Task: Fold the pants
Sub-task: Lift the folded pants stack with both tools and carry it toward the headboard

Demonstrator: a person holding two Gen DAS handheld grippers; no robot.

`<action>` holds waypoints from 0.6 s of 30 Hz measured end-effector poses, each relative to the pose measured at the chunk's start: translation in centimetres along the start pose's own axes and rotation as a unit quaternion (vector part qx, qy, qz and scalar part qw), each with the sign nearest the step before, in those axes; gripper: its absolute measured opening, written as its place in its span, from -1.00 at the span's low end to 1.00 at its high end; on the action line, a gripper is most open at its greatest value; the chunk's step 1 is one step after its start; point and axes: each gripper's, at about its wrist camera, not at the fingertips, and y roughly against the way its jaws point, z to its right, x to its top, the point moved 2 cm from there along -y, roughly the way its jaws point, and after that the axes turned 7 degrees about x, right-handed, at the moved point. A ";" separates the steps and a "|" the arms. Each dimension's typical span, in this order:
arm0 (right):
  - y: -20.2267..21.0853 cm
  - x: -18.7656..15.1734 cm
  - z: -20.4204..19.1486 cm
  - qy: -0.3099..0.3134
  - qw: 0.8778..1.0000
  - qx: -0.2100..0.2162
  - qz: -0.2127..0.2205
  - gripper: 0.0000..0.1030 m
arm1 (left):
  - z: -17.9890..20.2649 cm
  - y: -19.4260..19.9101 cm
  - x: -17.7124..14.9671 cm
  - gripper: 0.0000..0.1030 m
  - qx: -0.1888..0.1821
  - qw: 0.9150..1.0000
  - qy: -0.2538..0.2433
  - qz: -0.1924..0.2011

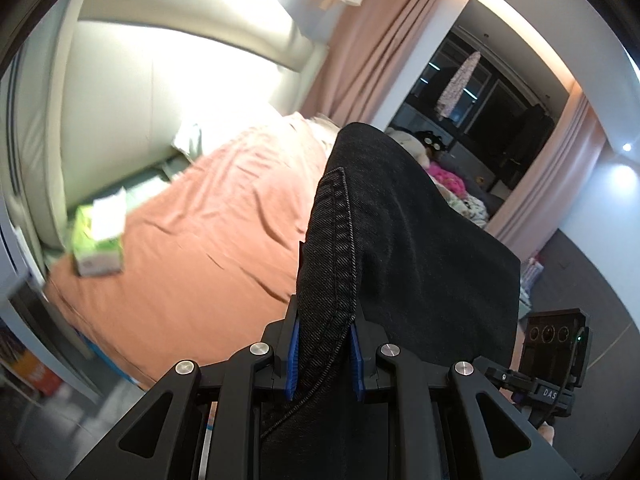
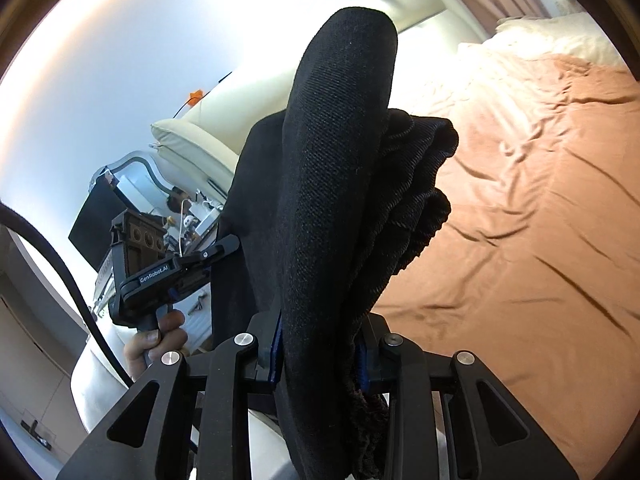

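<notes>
Pants (image 1: pixel 400 240) — black denim, held in the air above the bed (image 1: pixel 192 240). Left hand-held gripper (image 1: pixel 324 356) clamps a stitched seam edge; right hand-held gripper (image 2: pixel 320 356) grips a bunched fold. Green box (image 1: pixel 98 240) sits at the bed's left edge.

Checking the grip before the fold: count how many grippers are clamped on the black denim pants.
2. Left gripper pinches a stitched seam of the black denim pants; right gripper clamps a bunched part.

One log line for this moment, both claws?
left claw: shut on black pants | right claw: shut on black pants | over orange bedsheet
</notes>
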 end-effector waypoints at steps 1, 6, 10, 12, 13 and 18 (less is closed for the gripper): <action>-1.2 0.2 -0.1 0.000 1.000 0.003 -0.002 -0.51 | -0.8 -0.3 0.6 -0.58 0.004 1.000 0.000 0.001; -5.9 1.9 0.6 0.000 1.000 0.013 -0.008 -0.51 | -4.0 -2.4 3.0 -0.58 0.031 1.000 0.000 -0.003; -9.1 2.4 1.0 -0.003 1.000 0.017 -0.013 -0.51 | -6.5 -4.6 3.7 -0.58 0.053 0.998 0.001 -0.013; -10.5 2.4 1.7 -0.007 1.000 0.017 -0.018 -0.51 | -7.6 -6.0 4.4 -0.58 0.063 0.998 0.001 -0.016; -11.3 2.6 2.1 -0.009 1.000 0.018 -0.020 -0.51 | -7.9 -6.5 4.6 -0.58 0.068 0.998 -0.001 -0.015; -14.0 2.7 3.8 -0.018 0.999 0.014 -0.035 -0.51 | -10.3 -9.7 5.0 -0.58 0.092 0.995 0.005 -0.032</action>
